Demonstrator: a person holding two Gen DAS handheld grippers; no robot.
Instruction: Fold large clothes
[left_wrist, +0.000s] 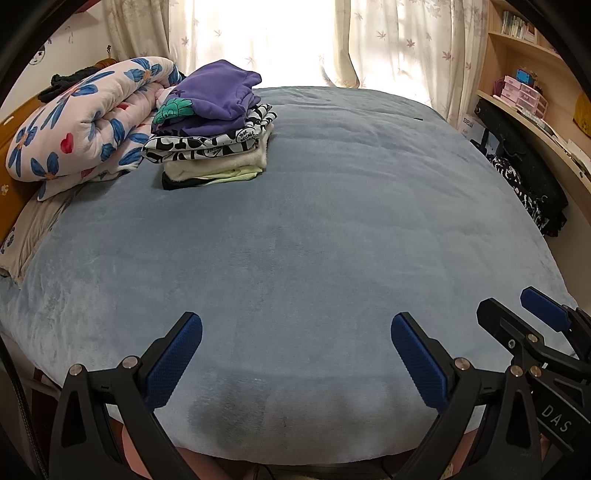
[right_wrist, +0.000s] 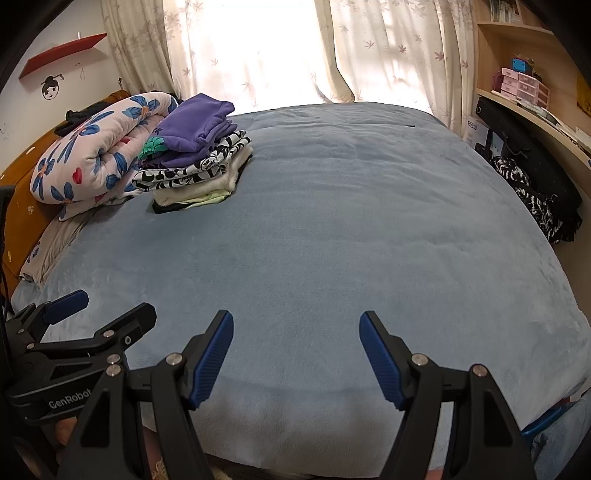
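Observation:
A stack of folded clothes (left_wrist: 210, 140) with a purple garment on top lies at the far left of the blue bed cover (left_wrist: 314, 229); it also shows in the right wrist view (right_wrist: 192, 166). My left gripper (left_wrist: 295, 332) is open and empty over the bed's near edge. My right gripper (right_wrist: 295, 328) is open and empty beside it, also over the near edge. The right gripper shows at the right edge of the left wrist view (left_wrist: 524, 314). The left gripper shows at the left edge of the right wrist view (right_wrist: 96, 306). No unfolded garment lies on the bed.
A rolled floral quilt (left_wrist: 85, 122) lies against the wooden headboard (right_wrist: 22, 199) at the far left. Curtains (left_wrist: 295, 40) hang behind the bed. A desk with shelves (left_wrist: 535, 110) and dark clothes on a chair (left_wrist: 528, 184) stand at the right.

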